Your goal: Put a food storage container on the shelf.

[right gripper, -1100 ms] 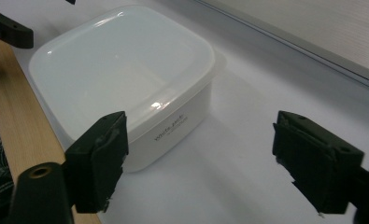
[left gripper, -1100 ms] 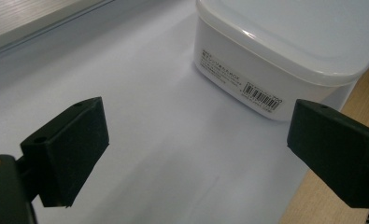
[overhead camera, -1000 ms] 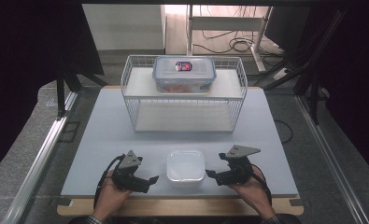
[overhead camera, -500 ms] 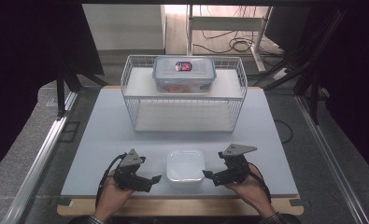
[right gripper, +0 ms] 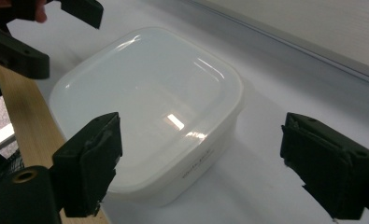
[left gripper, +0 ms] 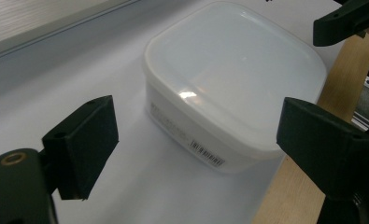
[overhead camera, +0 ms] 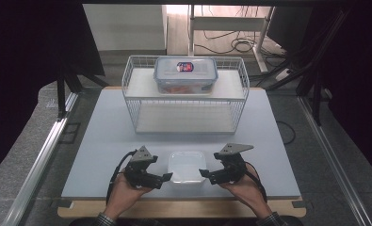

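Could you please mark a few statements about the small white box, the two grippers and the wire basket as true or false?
1. The small white box sits on the table between the two grippers. True.
2. The left gripper is clamped on the box. False: its jaws stand apart, having just been closing a little, and the box lies ahead of them, untouched.
3. The box has its lid on. True.
4. The clear box with a blue rim stands inside the wire basket on its lower level. False: it rests on top of the basket.
5. The right gripper holds the lid in the air. False: its jaws are apart and hold nothing, having just been closing slightly.
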Available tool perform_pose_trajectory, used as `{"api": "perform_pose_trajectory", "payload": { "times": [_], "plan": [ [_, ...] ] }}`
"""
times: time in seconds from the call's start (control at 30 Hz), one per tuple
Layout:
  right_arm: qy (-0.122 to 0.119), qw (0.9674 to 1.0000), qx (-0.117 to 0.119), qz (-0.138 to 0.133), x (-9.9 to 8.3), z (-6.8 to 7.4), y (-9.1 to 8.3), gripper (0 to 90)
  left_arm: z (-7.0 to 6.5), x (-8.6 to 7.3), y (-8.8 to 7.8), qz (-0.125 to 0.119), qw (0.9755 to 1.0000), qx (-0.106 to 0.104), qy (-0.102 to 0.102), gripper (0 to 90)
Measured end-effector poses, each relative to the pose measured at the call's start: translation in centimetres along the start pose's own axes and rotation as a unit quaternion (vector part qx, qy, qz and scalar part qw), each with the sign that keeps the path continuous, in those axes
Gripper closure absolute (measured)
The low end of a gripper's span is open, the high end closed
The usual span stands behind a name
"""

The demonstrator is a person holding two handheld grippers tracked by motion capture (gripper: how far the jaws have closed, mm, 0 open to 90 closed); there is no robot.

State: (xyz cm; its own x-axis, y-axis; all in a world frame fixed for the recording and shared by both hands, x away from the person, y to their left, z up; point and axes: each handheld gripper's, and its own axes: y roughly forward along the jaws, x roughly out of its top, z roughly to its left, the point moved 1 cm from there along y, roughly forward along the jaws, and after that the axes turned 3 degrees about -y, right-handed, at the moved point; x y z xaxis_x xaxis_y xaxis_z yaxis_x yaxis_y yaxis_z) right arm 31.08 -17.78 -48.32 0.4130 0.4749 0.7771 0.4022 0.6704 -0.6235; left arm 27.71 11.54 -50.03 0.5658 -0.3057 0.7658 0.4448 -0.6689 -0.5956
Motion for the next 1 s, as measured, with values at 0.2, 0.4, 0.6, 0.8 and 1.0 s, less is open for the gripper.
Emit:
{"api": "perform_pose_trajectory", "payload": {
  "times": [0.2,0.4,0.6,0.8,1.0],
  "plan": [
    [0.015,0.9997,0.012,0.013,0.1,-0.2,1.0,15.0,0.5,0.5,1.5,0.005,0.9997,-0.015,-0.019,13.2],
    [0.035,0.9983,0.034,0.030,0.1,-0.1,2.2,14.5,0.4,0.5,2.5,0.016,0.9983,-0.049,-0.029,12.9],
    [0.063,0.9941,0.074,0.048,-0.2,-0.1,2.3,18.3,0.4,0.1,2.7,0.029,0.9944,-0.088,-0.050,15.7],
    [0.107,0.9911,0.065,0.045,-0.4,-0.4,0.7,47.0,0.8,-0.2,1.4,0.028,0.9915,-0.091,-0.089,38.7],
    [0.193,0.9766,0.089,0.031,-1.0,-0.9,-0.2,64.2,0.7,-0.3,0.4,0.022,0.9885,-0.090,-0.119,57.6]
  ]
}}
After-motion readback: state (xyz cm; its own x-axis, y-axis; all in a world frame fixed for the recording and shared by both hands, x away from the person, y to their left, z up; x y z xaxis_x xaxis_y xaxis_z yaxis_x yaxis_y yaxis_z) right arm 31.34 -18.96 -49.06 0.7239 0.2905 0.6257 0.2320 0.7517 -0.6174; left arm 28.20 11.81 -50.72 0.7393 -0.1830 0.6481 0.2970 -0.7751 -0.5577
